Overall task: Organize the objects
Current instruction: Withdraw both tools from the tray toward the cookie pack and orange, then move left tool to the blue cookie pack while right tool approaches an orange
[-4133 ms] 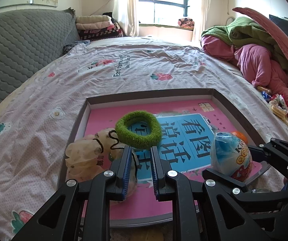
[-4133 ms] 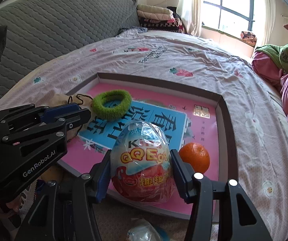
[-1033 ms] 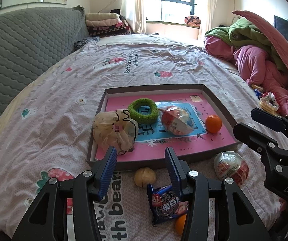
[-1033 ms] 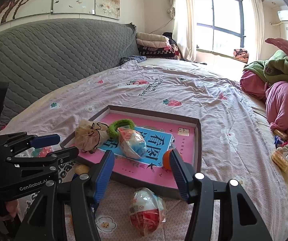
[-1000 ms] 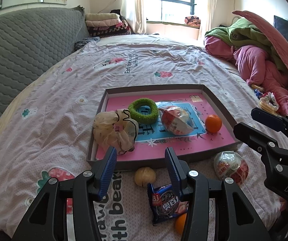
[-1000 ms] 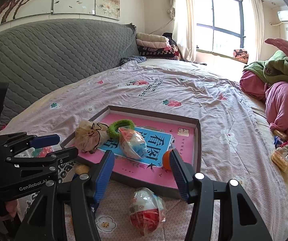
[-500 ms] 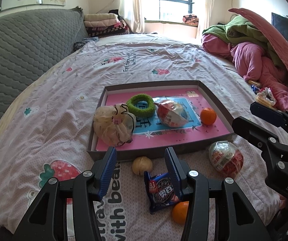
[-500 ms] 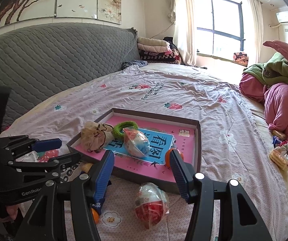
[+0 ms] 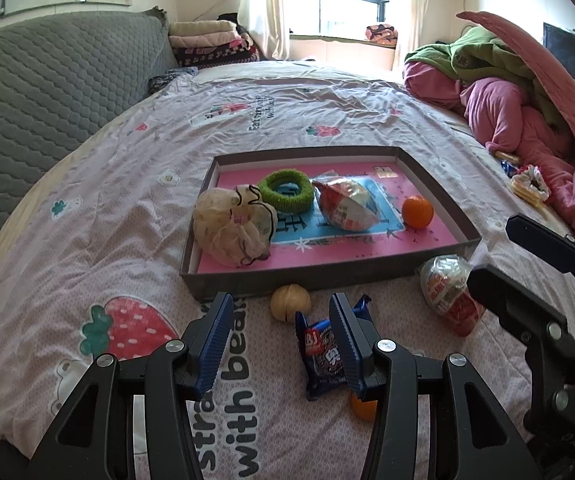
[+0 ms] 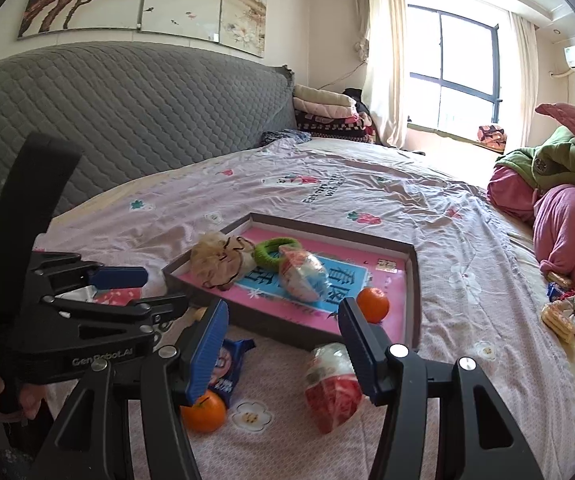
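Cardboard tray (image 9: 443,194) holding fuzzy green ring (image 9: 285,191), crinkly foil-wrapped egg (image 9: 345,205), both ribbed-padded grippers (image 9: 279,334) (image 10: 283,334) apart, empty.

A grey-walled tray (image 9: 327,276) with pink lining is holding a green ring (image 9: 285,191) and orange fruit (image 9: 417,211), sitting on a strawberry-printed lilac bedspread (image 9: 127,240).

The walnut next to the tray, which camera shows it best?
The left wrist view: the walnut lies whole and unblocked just before the tray. In the right wrist view, the left tongs hide nearly all of it.
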A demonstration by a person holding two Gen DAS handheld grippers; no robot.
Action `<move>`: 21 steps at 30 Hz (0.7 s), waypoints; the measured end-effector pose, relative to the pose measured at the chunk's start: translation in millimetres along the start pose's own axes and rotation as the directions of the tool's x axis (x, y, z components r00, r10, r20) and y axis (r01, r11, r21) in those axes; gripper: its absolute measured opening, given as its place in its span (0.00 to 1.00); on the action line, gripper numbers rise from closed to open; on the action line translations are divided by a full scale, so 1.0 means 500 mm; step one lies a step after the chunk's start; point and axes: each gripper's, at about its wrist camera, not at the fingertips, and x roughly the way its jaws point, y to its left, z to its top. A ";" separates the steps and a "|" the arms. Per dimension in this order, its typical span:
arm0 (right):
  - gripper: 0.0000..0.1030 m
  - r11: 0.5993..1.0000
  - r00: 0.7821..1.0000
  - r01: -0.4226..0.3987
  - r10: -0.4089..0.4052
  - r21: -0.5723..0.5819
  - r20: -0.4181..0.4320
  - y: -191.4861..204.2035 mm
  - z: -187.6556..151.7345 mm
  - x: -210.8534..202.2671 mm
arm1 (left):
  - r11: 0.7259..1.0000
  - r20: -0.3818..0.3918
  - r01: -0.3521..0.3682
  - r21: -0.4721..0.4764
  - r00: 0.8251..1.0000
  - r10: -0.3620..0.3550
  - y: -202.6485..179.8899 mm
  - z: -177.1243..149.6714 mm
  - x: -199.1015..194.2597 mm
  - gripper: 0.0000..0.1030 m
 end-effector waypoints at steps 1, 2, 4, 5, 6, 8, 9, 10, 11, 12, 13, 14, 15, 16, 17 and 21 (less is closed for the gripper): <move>0.55 1.000 1.000 0.000 0.000 -0.003 -0.001 0.002 -0.002 -0.001 | 1.000 0.000 -0.001 0.001 1.000 0.001 0.001 -0.004 -0.002 0.50; 0.55 1.000 1.000 0.001 -0.001 -0.004 0.001 0.003 -0.005 -0.003 | 1.000 0.000 -0.001 0.001 1.000 0.001 0.001 -0.007 -0.003 0.50; 0.55 1.000 1.000 -0.002 0.002 -0.003 -0.002 0.005 -0.013 -0.006 | 1.000 -0.008 -0.001 0.002 1.000 0.001 0.003 -0.014 -0.004 0.50; 0.55 1.000 1.000 -0.003 0.003 -0.002 -0.001 0.007 -0.016 -0.009 | 1.000 -0.011 0.000 0.002 1.000 0.000 0.005 -0.017 -0.004 0.50; 0.55 1.000 1.000 -0.004 0.004 -0.001 -0.003 0.008 -0.020 -0.011 | 1.000 -0.014 0.000 0.001 1.000 0.000 0.006 -0.021 -0.004 0.50; 0.55 1.000 1.000 -0.005 0.005 -0.004 -0.008 0.011 -0.029 -0.015 | 1.000 -0.020 0.003 -0.001 1.000 -0.003 0.008 -0.027 -0.005 0.50; 0.55 1.000 1.000 -0.003 0.003 -0.005 -0.011 0.011 -0.032 -0.015 | 1.000 -0.022 0.004 0.000 1.000 -0.004 0.008 -0.031 -0.005 0.50; 0.55 1.000 1.000 -0.001 0.001 -0.003 -0.014 0.011 -0.036 -0.015 | 1.000 -0.023 0.004 0.000 1.000 -0.004 0.008 -0.033 -0.007 0.50; 0.55 1.000 1.000 -0.003 0.003 0.000 -0.016 0.011 -0.040 -0.017 | 1.000 -0.023 0.005 0.002 1.000 -0.005 0.008 -0.035 -0.008 0.50; 0.55 1.000 1.000 -0.004 0.004 0.002 -0.020 0.011 -0.045 -0.018 | 1.000 -0.023 0.006 0.003 1.000 -0.006 0.009 -0.037 -0.010 0.50; 0.55 1.000 1.000 -0.002 0.003 0.004 -0.023 0.012 -0.050 -0.019 | 1.000 -0.024 0.007 0.003 1.000 -0.007 0.009 -0.039 -0.010 0.50; 0.55 1.000 1.000 -0.002 0.002 0.004 -0.026 0.014 -0.055 -0.022 | 1.000 -0.025 0.009 0.002 1.000 -0.009 0.010 -0.041 -0.011 0.50; 0.55 1.000 1.000 -0.003 0.003 0.002 -0.028 0.016 -0.059 -0.023 | 1.000 -0.026 0.014 0.000 1.000 -0.014 0.010 -0.044 -0.012 0.50; 0.55 1.000 0.999 -0.003 0.003 0.000 -0.034 0.018 -0.064 -0.024 | 1.000 -0.029 0.017 0.000 0.999 -0.017 0.009 -0.045 -0.012 0.50; 0.55 1.000 0.999 0.000 0.000 -0.002 -0.037 0.019 -0.067 -0.025 | 1.000 -0.030 0.020 0.000 0.999 -0.020 0.009 -0.046 -0.012 0.50; 0.55 1.000 0.999 0.003 -0.004 -0.014 -0.042 0.027 -0.082 -0.030 | 1.000 -0.036 0.030 -0.002 0.999 -0.030 0.008 -0.053 -0.014 0.50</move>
